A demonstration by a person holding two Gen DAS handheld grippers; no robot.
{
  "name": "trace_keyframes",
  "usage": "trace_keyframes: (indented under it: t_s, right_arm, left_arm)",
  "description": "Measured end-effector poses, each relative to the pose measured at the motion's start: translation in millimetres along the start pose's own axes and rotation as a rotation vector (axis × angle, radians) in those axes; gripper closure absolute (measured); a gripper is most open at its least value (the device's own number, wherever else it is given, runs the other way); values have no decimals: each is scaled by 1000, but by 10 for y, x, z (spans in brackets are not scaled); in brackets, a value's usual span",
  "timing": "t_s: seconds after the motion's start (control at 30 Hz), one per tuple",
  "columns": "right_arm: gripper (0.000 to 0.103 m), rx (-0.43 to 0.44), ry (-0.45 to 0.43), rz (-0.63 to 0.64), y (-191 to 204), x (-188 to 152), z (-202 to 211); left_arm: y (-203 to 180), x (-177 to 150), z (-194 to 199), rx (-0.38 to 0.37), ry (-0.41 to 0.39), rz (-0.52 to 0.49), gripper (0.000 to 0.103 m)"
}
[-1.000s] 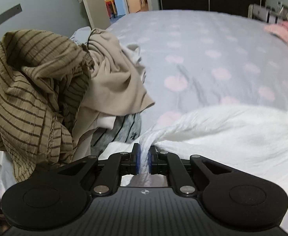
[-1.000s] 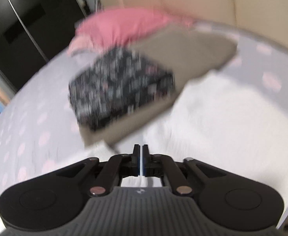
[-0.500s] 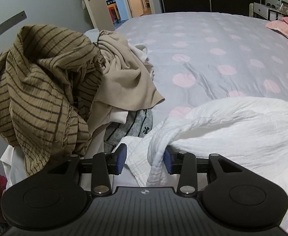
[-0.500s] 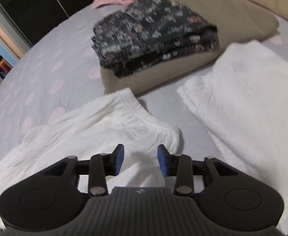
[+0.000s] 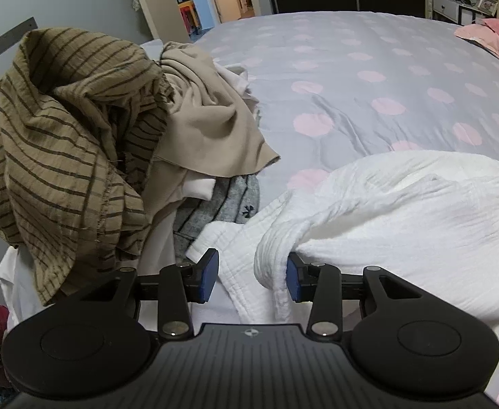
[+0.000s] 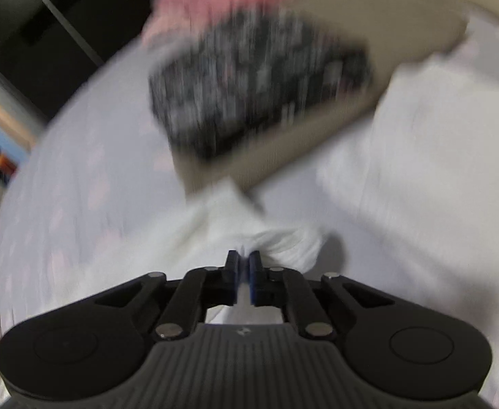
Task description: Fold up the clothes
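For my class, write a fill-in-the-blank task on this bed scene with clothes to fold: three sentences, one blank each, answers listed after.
1. The bedspread is grey with ____ dots.
2. The striped brown garment tops the pile of unfolded clothes to the ____ of the left gripper in its own view.
3. The right gripper has its jaws shut on a fold of ____ cloth.

Missing words: pink; left; white

A heap of clothes (image 5: pixel 89 156) lies on the bed (image 5: pixel 368 78), left of the crumpled garment (image 5: pixel 402 218); folded clothes (image 6: pixel 259 81) sit stacked behind it.
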State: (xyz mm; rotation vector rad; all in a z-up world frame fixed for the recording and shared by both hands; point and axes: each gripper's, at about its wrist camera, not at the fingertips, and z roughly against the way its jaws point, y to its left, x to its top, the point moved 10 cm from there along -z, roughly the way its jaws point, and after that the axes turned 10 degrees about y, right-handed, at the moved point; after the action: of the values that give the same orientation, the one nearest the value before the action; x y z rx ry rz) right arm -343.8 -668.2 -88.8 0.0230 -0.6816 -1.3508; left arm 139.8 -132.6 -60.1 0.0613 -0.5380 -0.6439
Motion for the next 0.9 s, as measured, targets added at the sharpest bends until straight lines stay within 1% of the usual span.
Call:
trace_keyframes:
  t_s: [0.03,0.1,0.13,0.2,0.23,0.3,0.33,0.4,0.43,0.5,0.57,0.6,0.63,0.7,0.73,0.83,0.9]
  right_arm:
    - [101,-25,-66,7,-13,96,123]
    - [101,-99,-192,13,-83,268,365]
    - [103,-149,-253,12,-144,339,481]
    - [103,-261,-382,13,-278,484,732]
    - [103,-304,-426,15,-355,549,826]
    - [103,-360,-478,16,-504,661,966]
    - [103,-363,-469,18,-569,691,974]
    - [102,-289,-387,-11,-677,658,867]
    - [97,-243,-332,-42,-718,612,787]
    - [97,-166,-216,-88,-738,493,582]
    - [87,-93,-105,-128,-737,370,388]
    - [70,-63,-60,-144,-721,304,301]
    - [61,-36,-22,-157,-697,236,219]
    - [60,15,30,-188,-631,139,89]
    - [58,40,54,-203,-596,95,30]
    - [51,69,100,-220,-518,24,-140]
    - [51,83,128,-228,-468,-16,-252]
  left_arm:
    - [-35,-3,-1,-13,-1,-9,63]
    - [-125,-5,15,-33,-12,-37,61]
    - [-173,-5,25,-42,-18,-52,61]
    - [-243,-4,47,-23,-31,-84,61]
    - [-273,-7,50,-18,-34,-100,61]
    - [-338,-23,40,-34,-29,-120,61]
    - [-367,-30,29,-40,-24,-129,61]
    - [-407,-40,17,-29,-21,-142,61]
    - [-419,-41,12,-21,-21,-146,61]
    - [-429,-38,6,-17,-17,-147,61]
    - [-430,-26,6,-17,-14,-138,61]
    - [-431,-21,5,-18,-14,-135,61]
    - [-437,-19,6,-17,-15,-133,61]
    - [-452,-18,11,-14,-15,-133,61]
    - [-447,-19,5,-13,-15,-135,61]
    - [-441,-26,-14,-7,-13,-142,61]
    - [-440,-33,-17,-4,-14,-145,61]
